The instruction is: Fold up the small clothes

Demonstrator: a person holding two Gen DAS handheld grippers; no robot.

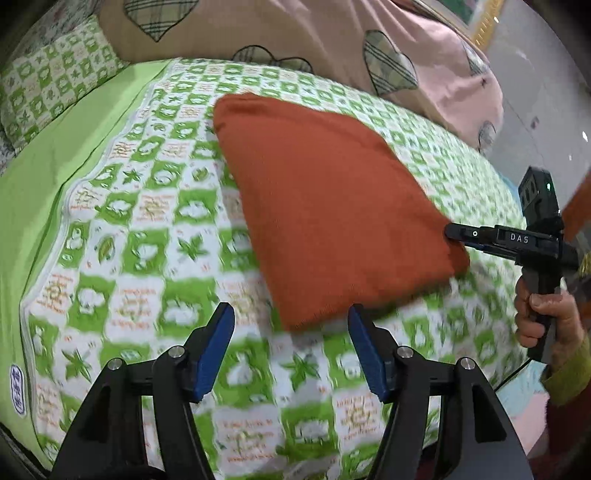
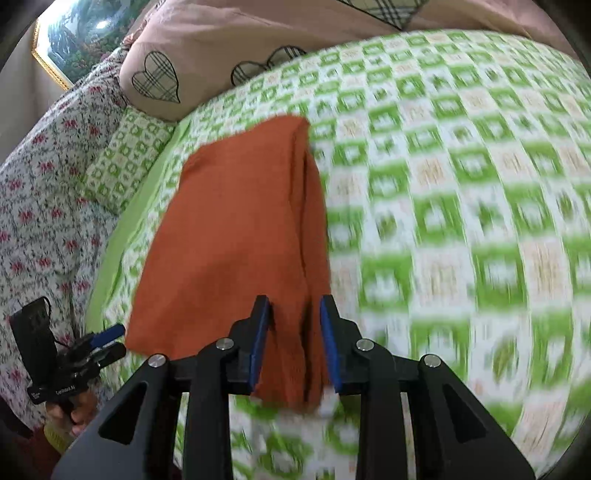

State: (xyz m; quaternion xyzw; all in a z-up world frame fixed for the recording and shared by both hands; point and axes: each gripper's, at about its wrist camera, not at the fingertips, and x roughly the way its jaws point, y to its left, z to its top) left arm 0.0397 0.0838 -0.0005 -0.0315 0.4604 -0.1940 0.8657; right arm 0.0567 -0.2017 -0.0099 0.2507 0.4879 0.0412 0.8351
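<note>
from my left wrist camera i see the left gripper point(image 1: 291, 345) with its blue pads point(image 1: 216, 354) spread wide and nothing between them, hovering over the green-and-white patterned bedsheet point(image 1: 155, 236). the folded rust-orange cloth point(image 1: 325, 206) lies flat on that sheet just ahead of the pads, its near corner close to the right pad. at the cloth's right corner the right gripper point(image 1: 456, 233) touches the fabric edge; from here i cannot tell how far its jaws are apart. a hand point(image 1: 543, 314) in a yellow-green sleeve holds its grip. a beige blanket with plaid hearts point(image 1: 280, 33) sits beyond the cloth.

from my right wrist camera the right gripper point(image 2: 293, 347) has its pads partly closed around a layered corner of the rust-orange cloth point(image 2: 236, 236), the fabric running between both pads. the rest of the cloth lies on the bedsheet point(image 2: 461, 192). the left gripper point(image 2: 107, 341) shows low at left, beside a floral sheet point(image 2: 40, 199); its jaws stand apart. the view is blurred.
</note>
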